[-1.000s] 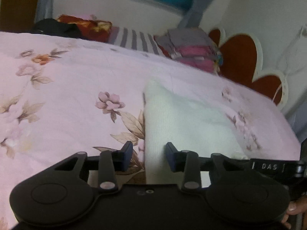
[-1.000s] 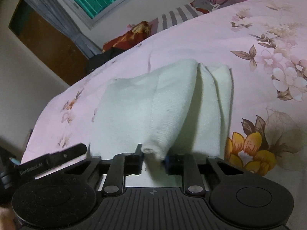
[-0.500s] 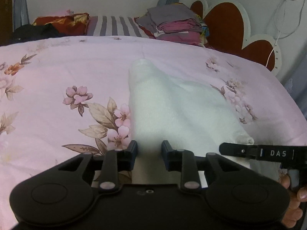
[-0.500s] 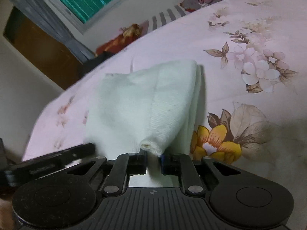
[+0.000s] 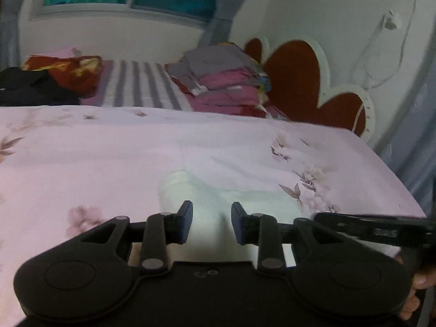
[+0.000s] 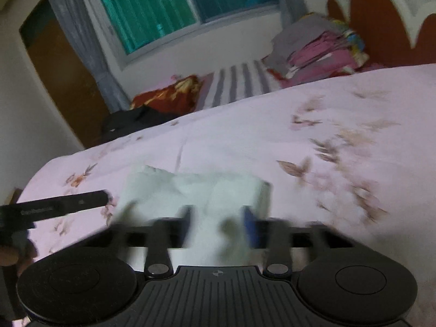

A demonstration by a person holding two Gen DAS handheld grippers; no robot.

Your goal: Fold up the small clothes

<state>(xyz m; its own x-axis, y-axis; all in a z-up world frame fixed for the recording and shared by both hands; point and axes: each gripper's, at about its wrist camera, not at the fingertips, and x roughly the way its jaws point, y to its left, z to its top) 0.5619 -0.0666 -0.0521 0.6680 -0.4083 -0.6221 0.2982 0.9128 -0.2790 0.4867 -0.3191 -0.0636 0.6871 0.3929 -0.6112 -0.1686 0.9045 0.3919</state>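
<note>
Both tools, left (image 5: 211,224) and right (image 6: 218,224), hang released just above a folded white cloth (image 6: 201,188) on the floral bed (image 6: 245,141); the right tool's jaws just widened, nothing gripped.

Bedspread (image 6: 245,141): pink, floral, under everything I see. White knit garment (image 6: 207,190): folded, lying flat just ahead of my fingers. My right gripper (image 6: 216,227): jaws parted and just been opening, cloth showing in the gap (blurred; no pad seems to press on it). Left gripper (image 6: 62,204): dark bar at far left. Clothes stack (image 6: 318,49): by the headboard (image 6: 381,19).
</note>
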